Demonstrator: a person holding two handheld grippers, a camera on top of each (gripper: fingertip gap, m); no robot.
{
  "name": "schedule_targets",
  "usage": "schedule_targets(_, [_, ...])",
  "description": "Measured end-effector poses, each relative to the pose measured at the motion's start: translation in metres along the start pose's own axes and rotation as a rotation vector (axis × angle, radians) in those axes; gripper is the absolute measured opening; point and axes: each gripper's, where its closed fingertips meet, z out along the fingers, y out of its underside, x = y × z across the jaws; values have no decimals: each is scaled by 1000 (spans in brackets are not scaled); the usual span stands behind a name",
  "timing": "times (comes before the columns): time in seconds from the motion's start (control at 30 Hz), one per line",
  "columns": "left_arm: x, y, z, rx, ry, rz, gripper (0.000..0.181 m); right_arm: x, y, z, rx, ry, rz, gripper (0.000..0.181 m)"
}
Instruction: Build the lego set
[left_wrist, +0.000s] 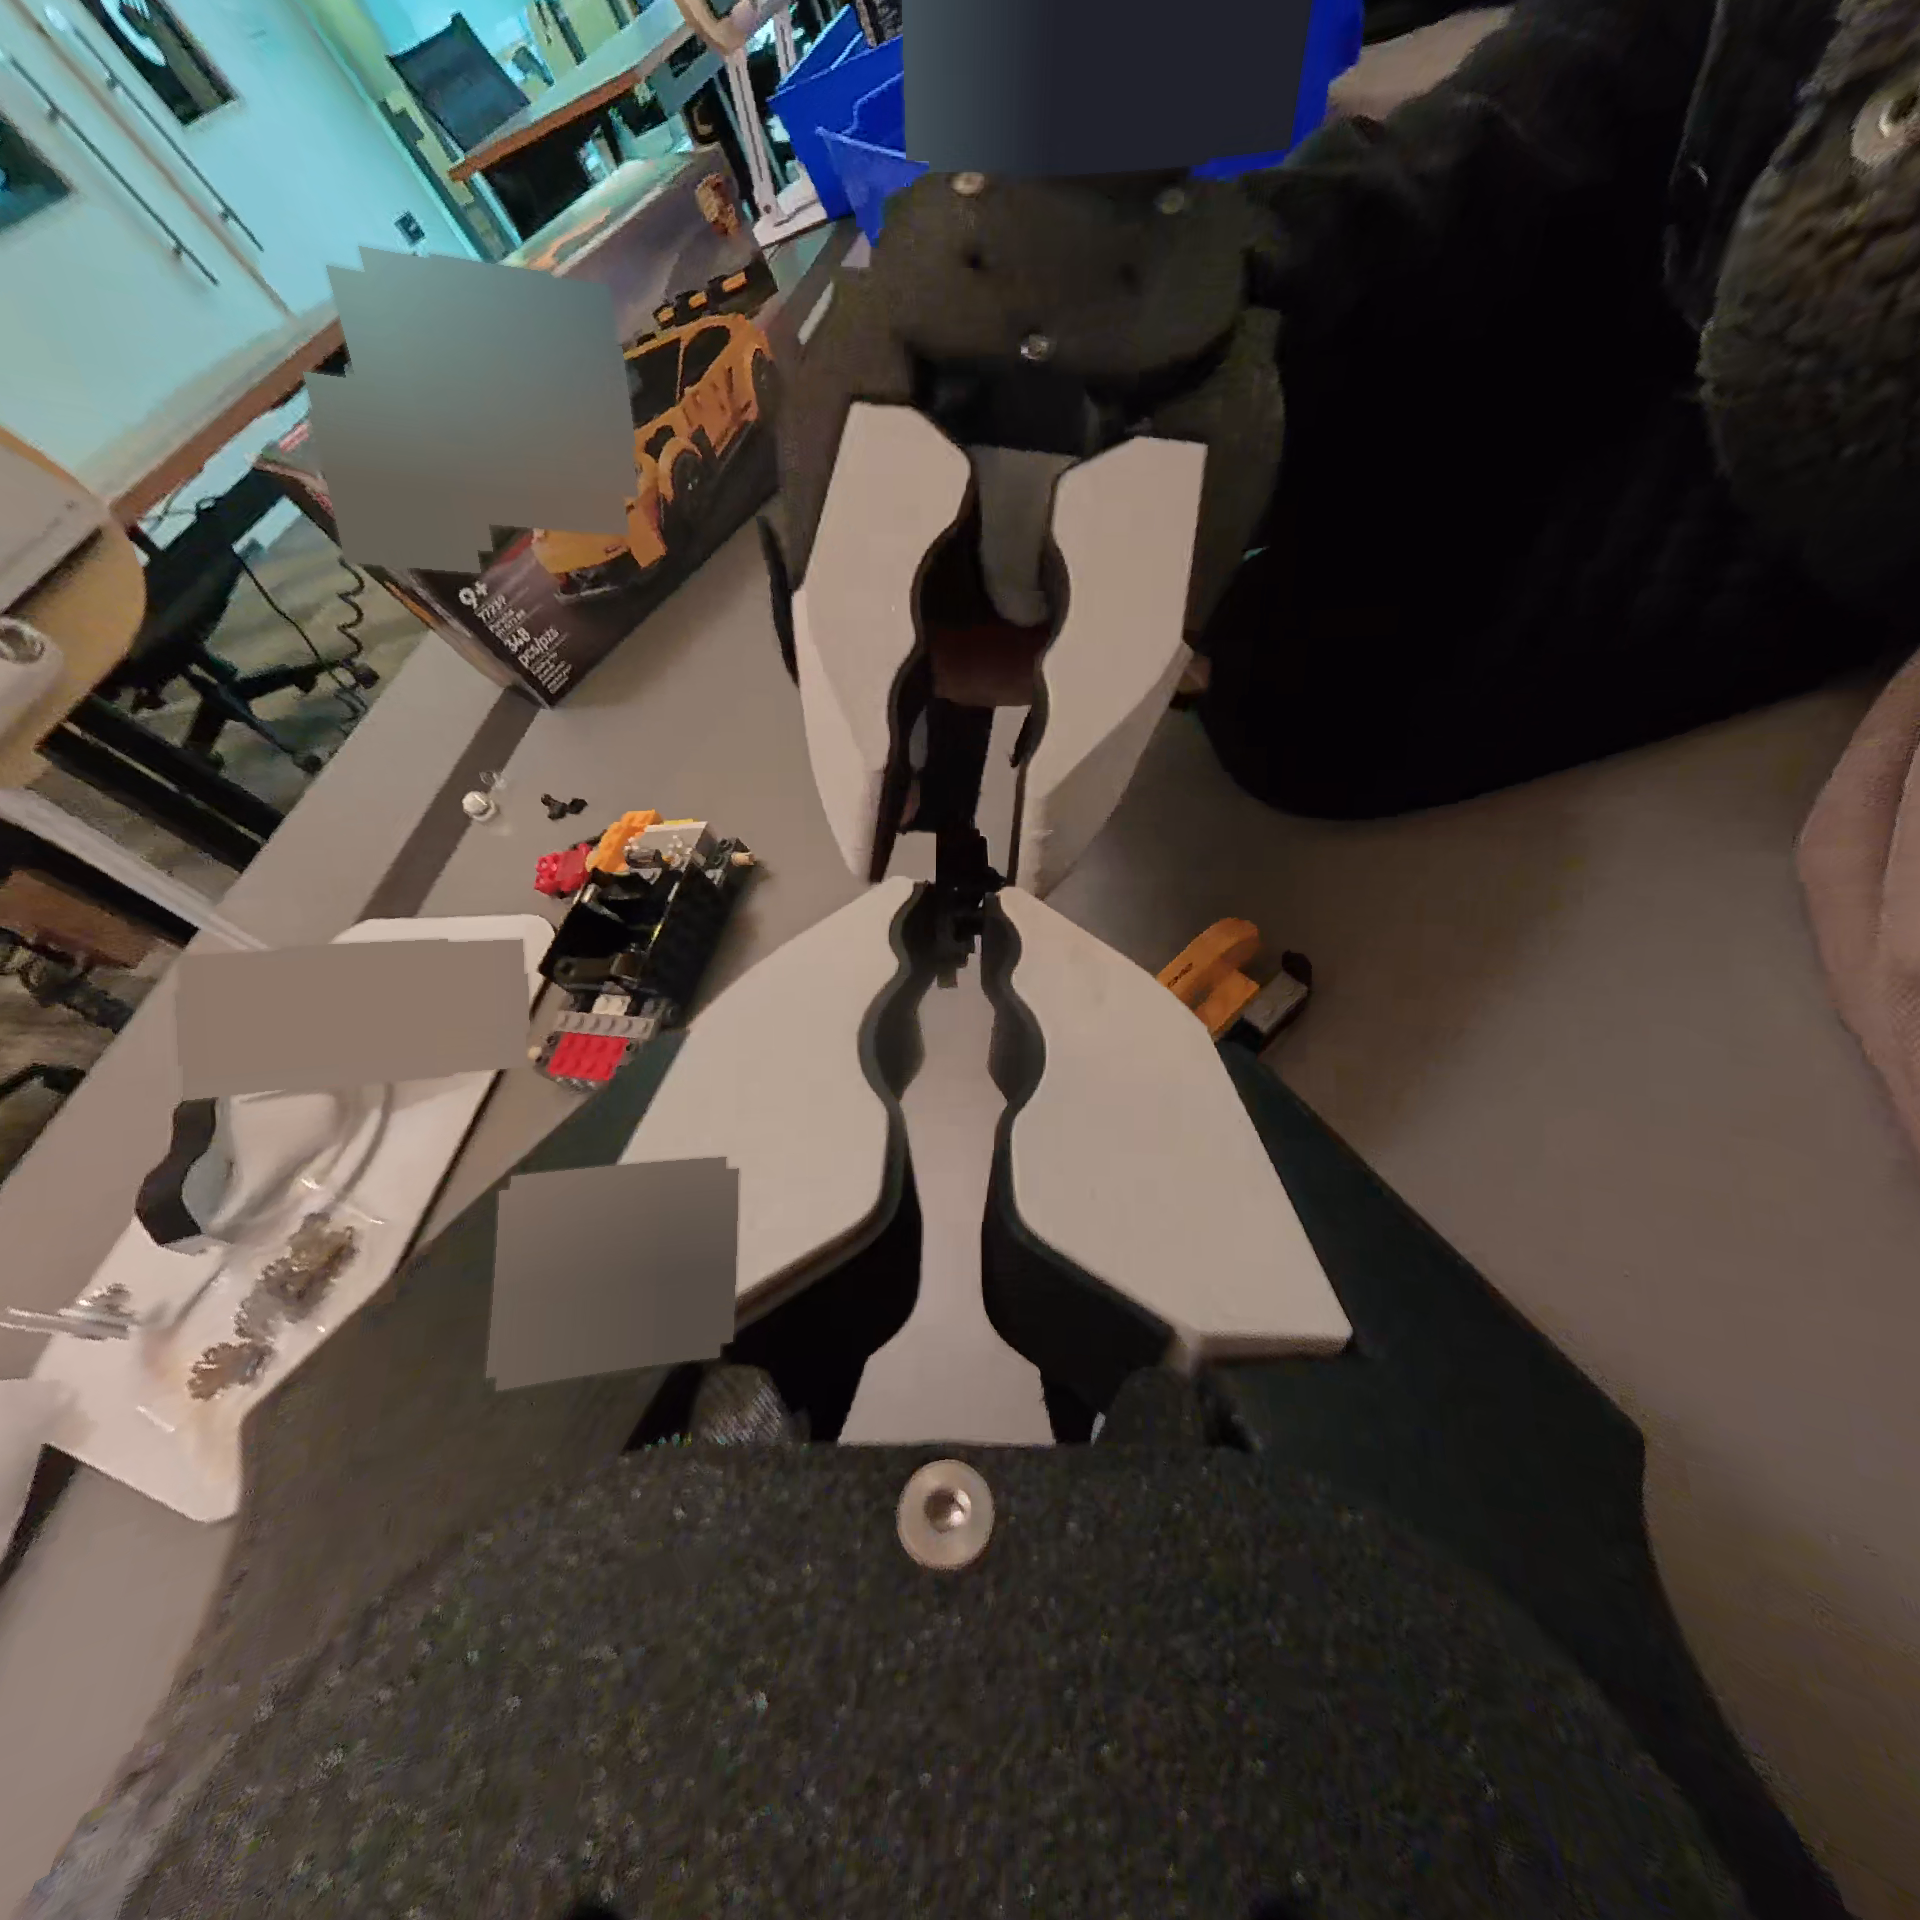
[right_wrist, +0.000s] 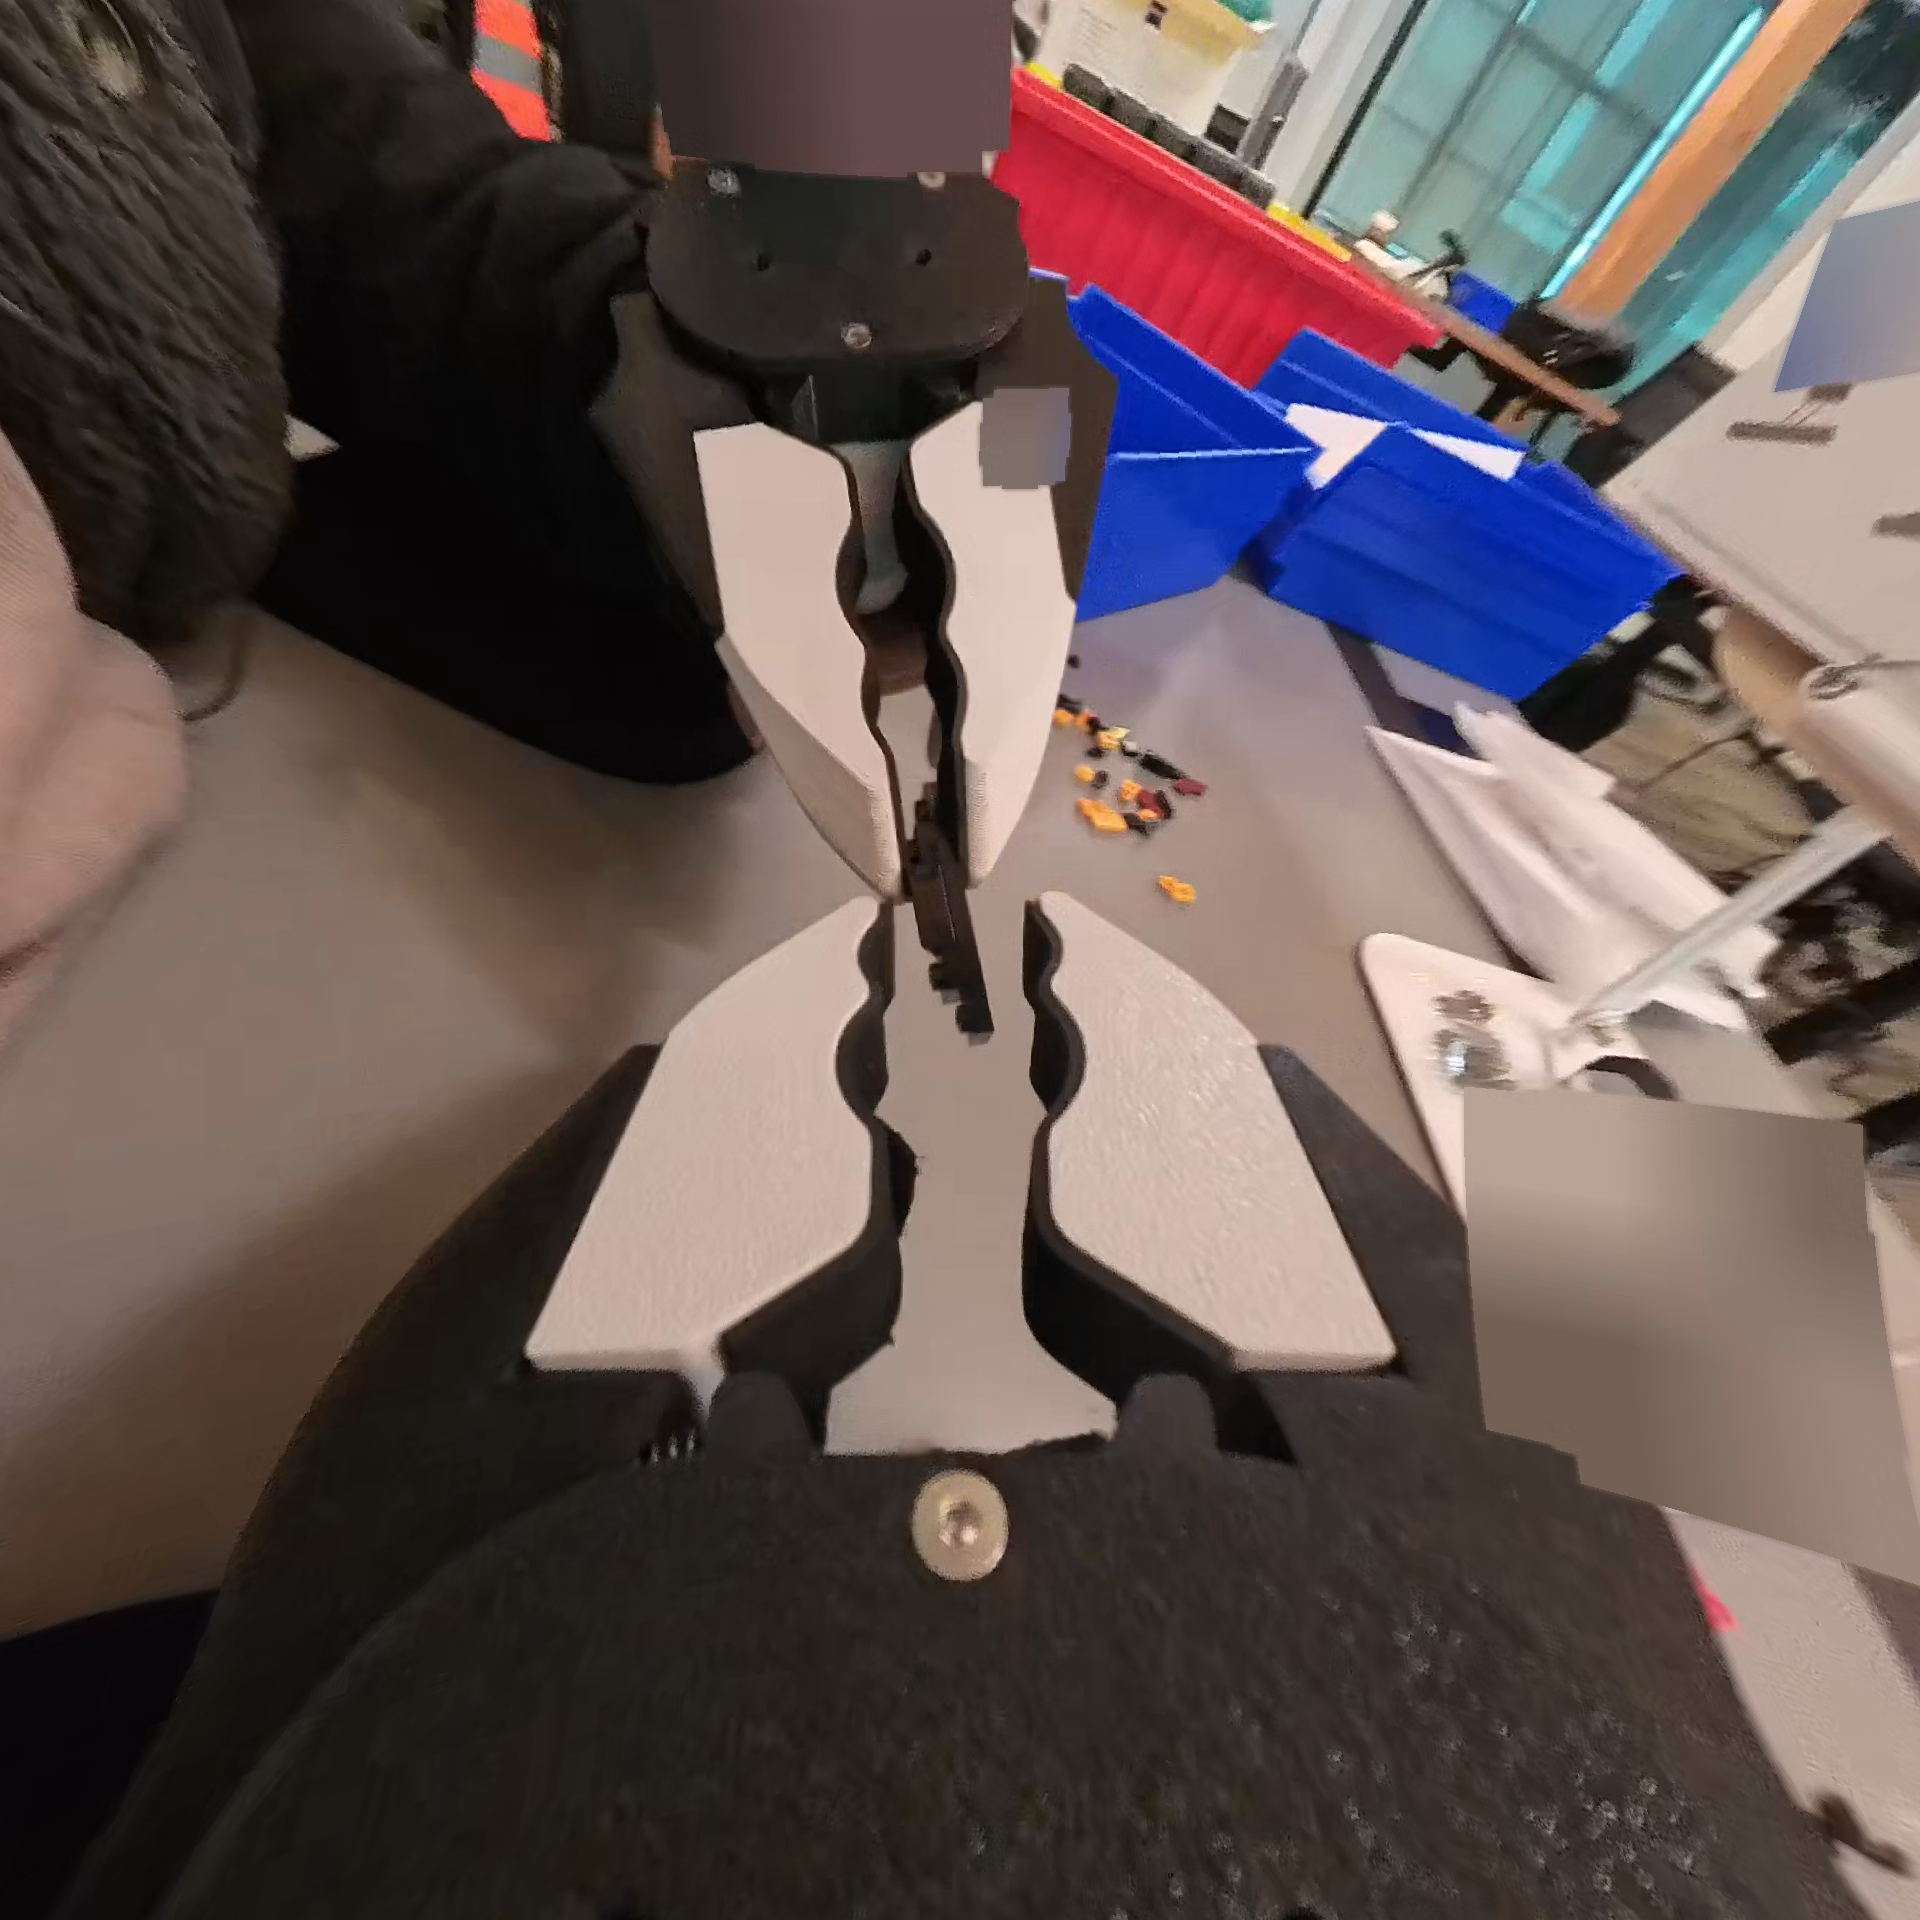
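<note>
1. A grey surface (left_wrist: 1455, 935) stands in an office-like room with glass walls and other desks behind it.
2. The left hand-held gripper (left_wrist: 951, 904) has its white fingers pinched almost together at the tips, gripping a small black piece (left_wrist: 951, 930) held above the surface.
3. The right hand-held gripper (right_wrist: 956, 914) faces it tip to tip. Its fingers are parted by a narrow gap, and the free end of the black piece (right_wrist: 951, 966) reaches into that gap. I cannot tell whether it touches either finger.
4. A person's dark sleeve (left_wrist: 1455, 416) lies behind the right hand-held gripper in the left wrist view.
5. Just left of the left hand-held gripper's tips, a part-built model (left_wrist: 634, 956) in black, grey, red and orange lies on the surface.
6. Near its right side lies an orange tool (left_wrist: 1210, 971).
7. A white sheet (left_wrist: 135, 1403) with clear bags of small parts lies beside the model.
8. Farther off stands a box (left_wrist: 644, 520) showing a yellow car.
9. In the right wrist view, loose orange and black pieces (right_wrist: 1127, 779) are scattered beyond the fingers, with blue bins (right_wrist: 1403, 520) behind them.
</note>
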Motion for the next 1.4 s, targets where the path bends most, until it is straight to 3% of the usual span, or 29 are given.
schedule_targets(0.13, [6,1,0,-13,15,67,10,-9,2,0,-7,-68,34,10])
schedule_targets(0.5, [8,2,0,-13,49,48,10,-11,2,1,-20,-98,61,9])
schedule_targets(0.73, [11,7,6,14,103,-38,12,-15,13,1,-50,-239,327,9])
schedule_targets(0.97, [14,20,8,-76,67,212,17,-20,26,-4,-108,-404,627,8])
schedule_targets(1.17, [12,21,13,-118,22,322,8,-20,24,-7,-93,-445,703,8])
schedule_targets(1.27, [8,21,15,-114,18,242,8,-11,24,-8,-68,-400,687,9])
schedule_targets(1.4, [-11,27,24,-48,82,-157,8,18,32,-11,-71,-208,586,21])
